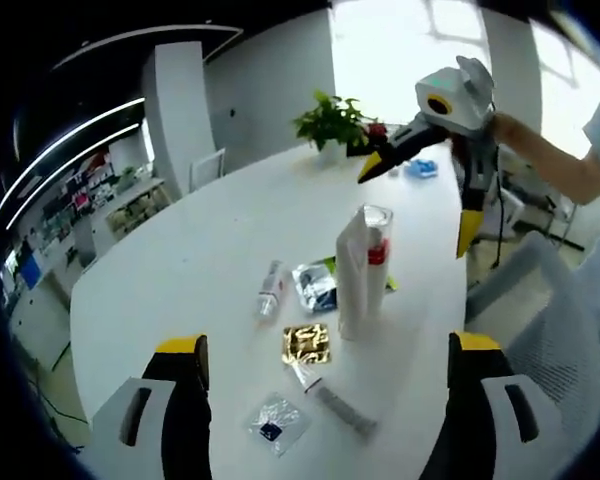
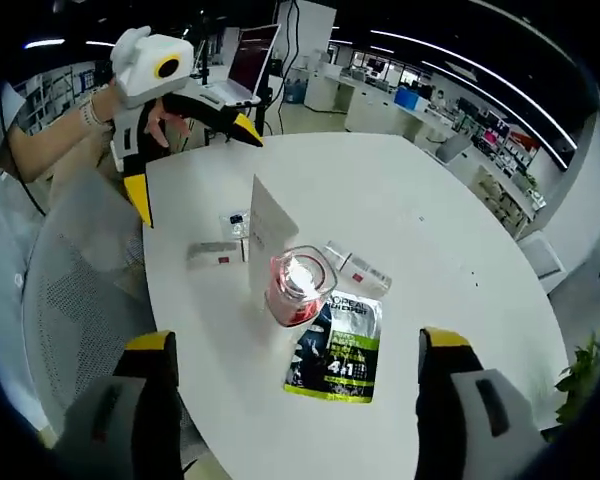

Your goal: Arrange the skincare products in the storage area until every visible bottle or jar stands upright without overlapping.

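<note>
On the white table, a clear bottle with a red label stands upright, long axis vertical, touching a white carton that also stands on end. In the left gripper view both rise ahead of the left gripper, between the lines of its two yellow-tipped jaws but well beyond their tips; the jaws are spread wide and hold nothing. Nearer them lie a small clear bottle on its side, long axis running away from the camera, a gold foil sachet, a slim tube lying flat and slanting down to the right, and a clear sachet. The right gripper looks down on the red-labelled bottle's open top from the opposite side; the bottle sits between its jaws, ahead of the tips, untouched, and the jaws gape empty. A green and black pouch lies flat just beside the bottle, nearer the right jaw.
</note>
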